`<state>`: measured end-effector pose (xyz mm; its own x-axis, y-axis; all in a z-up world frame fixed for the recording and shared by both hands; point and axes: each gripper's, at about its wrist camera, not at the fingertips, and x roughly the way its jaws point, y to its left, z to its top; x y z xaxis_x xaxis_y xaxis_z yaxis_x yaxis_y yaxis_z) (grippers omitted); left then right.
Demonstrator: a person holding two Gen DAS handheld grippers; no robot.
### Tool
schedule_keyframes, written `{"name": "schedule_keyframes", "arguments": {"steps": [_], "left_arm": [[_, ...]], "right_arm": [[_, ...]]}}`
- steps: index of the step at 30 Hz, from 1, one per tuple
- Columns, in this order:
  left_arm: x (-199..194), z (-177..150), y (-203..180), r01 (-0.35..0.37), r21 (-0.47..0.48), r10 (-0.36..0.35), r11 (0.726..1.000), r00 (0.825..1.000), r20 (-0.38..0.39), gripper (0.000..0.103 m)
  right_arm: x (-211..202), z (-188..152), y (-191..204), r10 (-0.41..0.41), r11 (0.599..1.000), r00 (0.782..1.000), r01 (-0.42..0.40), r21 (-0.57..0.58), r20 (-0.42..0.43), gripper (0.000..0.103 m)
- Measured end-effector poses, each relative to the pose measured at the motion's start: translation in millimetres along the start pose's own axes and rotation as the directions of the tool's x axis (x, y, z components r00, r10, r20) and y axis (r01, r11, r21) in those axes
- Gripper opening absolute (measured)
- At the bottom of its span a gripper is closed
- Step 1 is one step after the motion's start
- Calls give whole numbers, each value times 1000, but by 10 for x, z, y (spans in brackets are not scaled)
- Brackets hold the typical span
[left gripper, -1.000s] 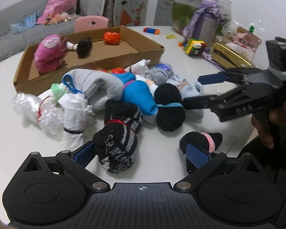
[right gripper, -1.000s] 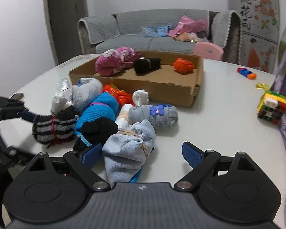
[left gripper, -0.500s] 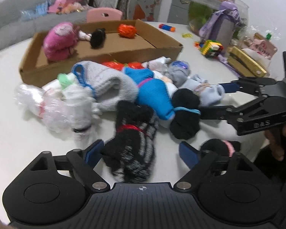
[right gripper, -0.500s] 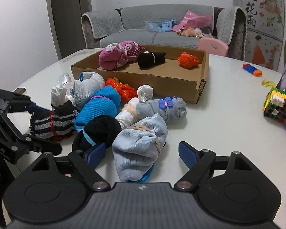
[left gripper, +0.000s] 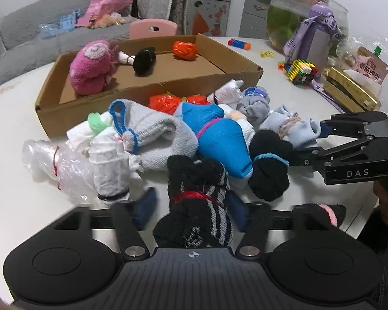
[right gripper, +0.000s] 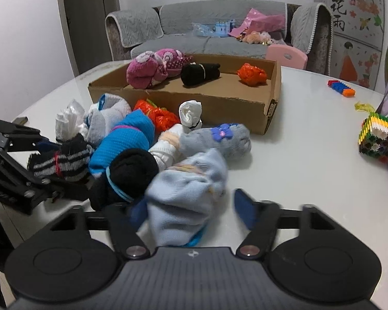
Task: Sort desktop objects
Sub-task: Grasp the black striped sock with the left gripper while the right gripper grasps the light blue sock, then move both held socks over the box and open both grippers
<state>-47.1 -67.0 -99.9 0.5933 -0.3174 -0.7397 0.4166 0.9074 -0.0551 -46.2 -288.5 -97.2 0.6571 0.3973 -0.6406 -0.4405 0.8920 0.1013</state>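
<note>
A pile of rolled socks and bagged bundles lies on the white table in front of a cardboard box (left gripper: 152,103). My left gripper (left gripper: 191,206) has its jaws closing around the black striped sock roll (left gripper: 196,204), which sits between the blue pads. My right gripper (right gripper: 191,206) has its jaws closing around the light blue sock roll (right gripper: 188,191); it also shows in the left wrist view (left gripper: 315,139). The box holds a pink roll (left gripper: 93,67), a black roll (left gripper: 143,59) and an orange bundle (left gripper: 184,50).
A blue sock roll (left gripper: 219,139), a black roll (left gripper: 269,165), a grey roll (left gripper: 152,134) and clear bags (left gripper: 59,165) crowd the pile. A small black-pink roll (left gripper: 320,213) lies at the near edge. A block cube (left gripper: 301,71), bottle and fish bowl stand at right.
Both grippers moved forward onto their sock rolls and their jaws have narrowed from wide open; the pads are motion-blurred now.
</note>
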Motion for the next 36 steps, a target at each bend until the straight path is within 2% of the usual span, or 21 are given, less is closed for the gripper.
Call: {"name": "schedule_keyframes", "arguments": {"steps": [1, 10, 16, 20, 24, 28, 33, 36], "left_arm": [[-1, 10, 4, 3, 0, -3, 1000, 1000, -5, 51], [-130, 5, -120, -38, 38, 38, 999, 999, 5, 49], [-528, 59, -163, -62, 42, 60, 997, 996, 60, 49], [-816, 184, -99, -106, 37, 102, 994, 989, 107, 49], [-1004, 481, 50, -121, 1, 119, 993, 982, 149, 49], [-981, 922, 159, -137, -4, 136, 991, 975, 176, 49], [-681, 1523, 222, -113, -12, 113, 994, 978, 173, 49], [-382, 1856, 222, -150, 7, 147, 989, 976, 160, 49]], "right_arm": [[1, 2, -5, 2, 1000, 1000, -2, 3, 1, 51], [-86, -8, -20, -4, 1000, 1000, 4, 8, 26, 48], [-291, -4, -152, 10, 997, 996, -17, 76, 85, 48], [-511, 84, -248, 7, 992, 990, -25, 124, 144, 48], [-757, 337, -351, -9, 989, 976, -24, 147, 216, 48], [-832, 729, -379, -17, 992, 962, -18, 123, 274, 48], [-569, 1324, -359, -10, 999, 957, -2, 38, 290, 48], [-277, 1616, -429, -7, 1000, 963, 1, 22, 270, 48]]}}
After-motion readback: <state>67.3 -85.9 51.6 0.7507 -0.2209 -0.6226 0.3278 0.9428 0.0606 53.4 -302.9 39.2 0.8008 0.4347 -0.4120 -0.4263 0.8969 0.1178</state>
